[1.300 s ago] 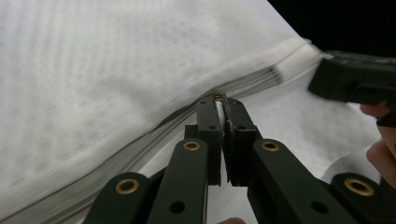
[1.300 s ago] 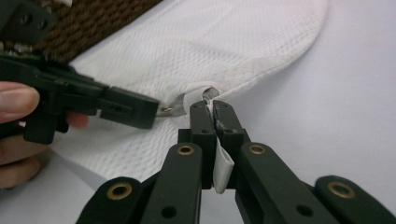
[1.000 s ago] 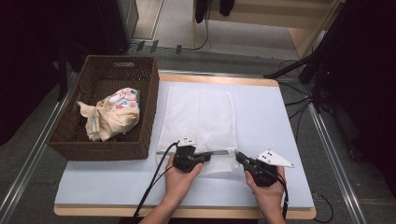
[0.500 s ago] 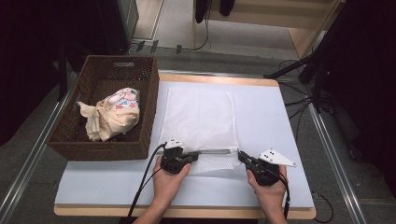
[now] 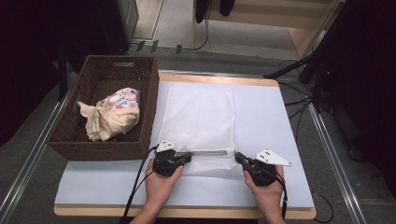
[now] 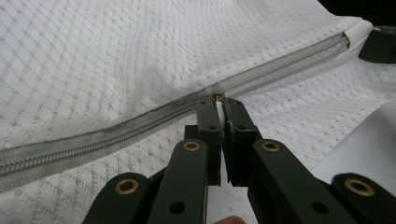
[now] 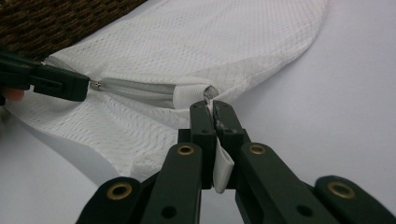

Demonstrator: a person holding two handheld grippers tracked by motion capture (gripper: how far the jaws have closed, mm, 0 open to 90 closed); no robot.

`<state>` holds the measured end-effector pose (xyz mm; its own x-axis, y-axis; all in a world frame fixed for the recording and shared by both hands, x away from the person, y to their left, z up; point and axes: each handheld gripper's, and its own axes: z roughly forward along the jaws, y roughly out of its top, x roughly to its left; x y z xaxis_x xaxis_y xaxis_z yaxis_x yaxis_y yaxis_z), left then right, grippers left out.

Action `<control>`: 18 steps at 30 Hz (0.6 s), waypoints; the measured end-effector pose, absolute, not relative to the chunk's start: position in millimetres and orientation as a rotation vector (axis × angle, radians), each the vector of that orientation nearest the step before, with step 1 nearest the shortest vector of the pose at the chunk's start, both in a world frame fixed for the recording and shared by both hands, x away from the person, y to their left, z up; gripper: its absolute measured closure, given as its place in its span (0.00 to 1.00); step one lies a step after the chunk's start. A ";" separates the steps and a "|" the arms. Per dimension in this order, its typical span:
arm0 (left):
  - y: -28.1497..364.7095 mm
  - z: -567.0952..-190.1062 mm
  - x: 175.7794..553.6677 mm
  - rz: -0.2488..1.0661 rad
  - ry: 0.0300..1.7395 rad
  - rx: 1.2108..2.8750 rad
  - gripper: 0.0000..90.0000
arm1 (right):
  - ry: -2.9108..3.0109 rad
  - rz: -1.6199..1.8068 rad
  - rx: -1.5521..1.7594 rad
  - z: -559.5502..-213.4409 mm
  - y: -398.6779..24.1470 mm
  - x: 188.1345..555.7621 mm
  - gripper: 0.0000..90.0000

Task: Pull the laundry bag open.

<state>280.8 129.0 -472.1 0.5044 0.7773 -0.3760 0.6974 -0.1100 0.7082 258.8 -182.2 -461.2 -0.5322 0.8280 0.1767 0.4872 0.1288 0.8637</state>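
Note:
A white mesh bag (image 5: pixel 198 116) lies flat on the table with its grey zipper (image 5: pixel 212 151) along the near edge. My left gripper (image 5: pixel 190 154) is shut on the small metal zipper pull (image 6: pixel 218 97), its jaws pointing right along the zipper (image 6: pixel 116 135). My right gripper (image 5: pixel 236 156) is shut on the white fabric tab (image 7: pixel 222 170) at the bag's near right corner, holding that end of the bag. In the right gripper view, the left gripper (image 7: pixel 86 86) is at the far left, with the zipper pull (image 7: pixel 96 85) at its tip.
A dark wicker basket (image 5: pixel 93 147) stands at the table's left, touching the bag's left side. It holds a bundled cream cloth (image 5: pixel 112 114) with a coloured print. The light table top (image 5: pixel 271 116) extends to the right of the bag. Cables trail off the near edge.
My left gripper has slid to the left along the zipper with the pull in its jaws, widening the gap to the right gripper. The right gripper has stayed put.

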 end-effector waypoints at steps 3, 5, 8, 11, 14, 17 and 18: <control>132.7 -473.6 279.3 0.155 1.269 1.833 0.97 | 2.054 1.349 1.280 -460.9 -181.7 257.9 0.99; 139.2 -474.7 278.9 0.128 1.286 1.803 0.97 | 2.022 1.350 1.300 -459.7 -186.3 258.6 0.99; 142.5 -473.6 275.4 0.165 1.282 1.825 0.97 | 2.019 1.363 1.323 -461.4 -191.4 261.0 0.99; 145.2 -473.3 273.3 0.172 1.279 1.830 0.97 | 2.035 1.351 1.323 -463.4 -189.4 260.8 0.99; 150.2 -472.6 271.7 0.210 1.296 1.826 0.97 | 2.026 1.324 1.309 -462.1 -188.5 260.3 0.99; 159.7 -472.3 271.3 0.220 1.314 1.813 0.97 | 2.006 1.337 1.342 -462.9 -195.8 262.5 0.99; 162.4 -472.1 270.7 0.225 1.313 1.818 0.97 | 2.006 1.337 1.342 -462.9 -195.8 262.5 0.99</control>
